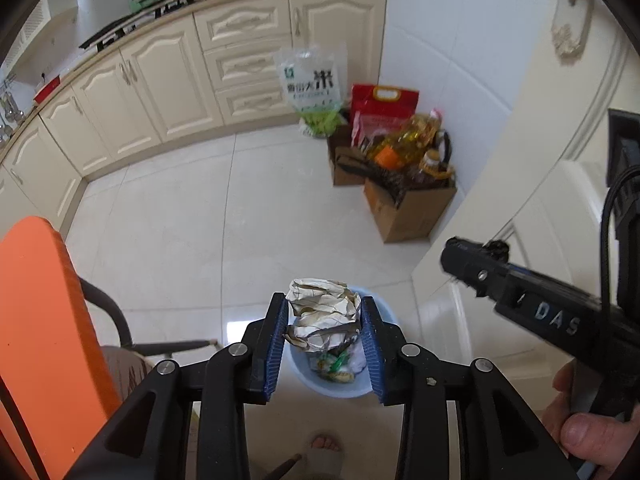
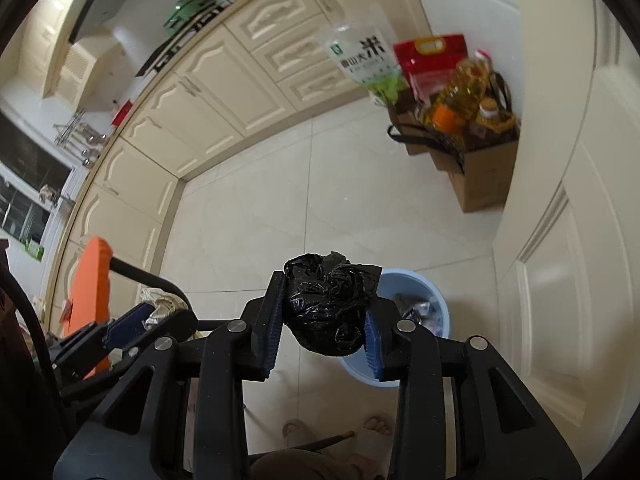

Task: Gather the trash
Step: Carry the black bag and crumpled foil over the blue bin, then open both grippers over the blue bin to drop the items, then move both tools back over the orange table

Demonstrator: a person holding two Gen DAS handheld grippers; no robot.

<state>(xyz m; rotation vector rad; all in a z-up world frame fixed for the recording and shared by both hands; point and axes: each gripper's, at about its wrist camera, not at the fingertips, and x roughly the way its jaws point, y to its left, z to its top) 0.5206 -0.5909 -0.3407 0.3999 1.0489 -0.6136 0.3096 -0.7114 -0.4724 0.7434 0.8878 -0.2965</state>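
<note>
My left gripper is shut on a crumpled ball of white and brown paper and holds it right above a light blue trash bin that has wrappers inside. My right gripper is shut on a crumpled black plastic bag, held above the floor just left of the same bin. The right gripper also shows in the left wrist view, to the right of the bin; its fingertips and bag are barely seen there. The left gripper shows at the left in the right wrist view.
An orange chair stands at the left. Cardboard boxes with oil bottles and rice bags sit by the far wall. Cream cabinets line the back; a white door is on the right. My feet are on the tiled floor.
</note>
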